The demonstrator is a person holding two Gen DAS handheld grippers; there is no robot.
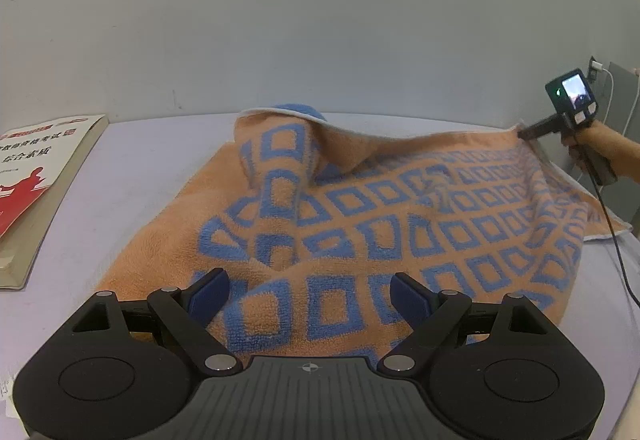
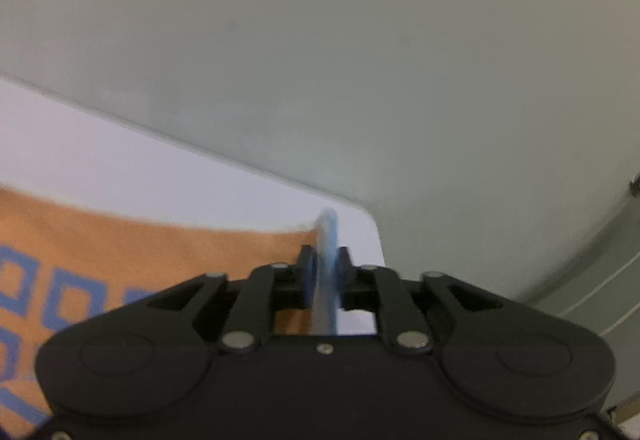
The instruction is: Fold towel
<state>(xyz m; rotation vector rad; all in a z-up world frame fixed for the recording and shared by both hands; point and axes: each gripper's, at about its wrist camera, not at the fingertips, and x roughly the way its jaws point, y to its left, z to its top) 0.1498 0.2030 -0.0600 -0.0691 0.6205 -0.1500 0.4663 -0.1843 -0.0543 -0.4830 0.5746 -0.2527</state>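
The right gripper (image 2: 325,272) is clamped on the towel's (image 1: 400,224) blue-backed edge near the table's (image 1: 140,160) far right corner (the view is blurred). The left gripper (image 1: 308,296) hangs wide apart and empty over the towel's near edge. The towel lies rumpled across the table, one far corner curled over, beside a book (image 1: 40,180). To fold it cleanly, I judge both corners should be pinched firmly and carried level.
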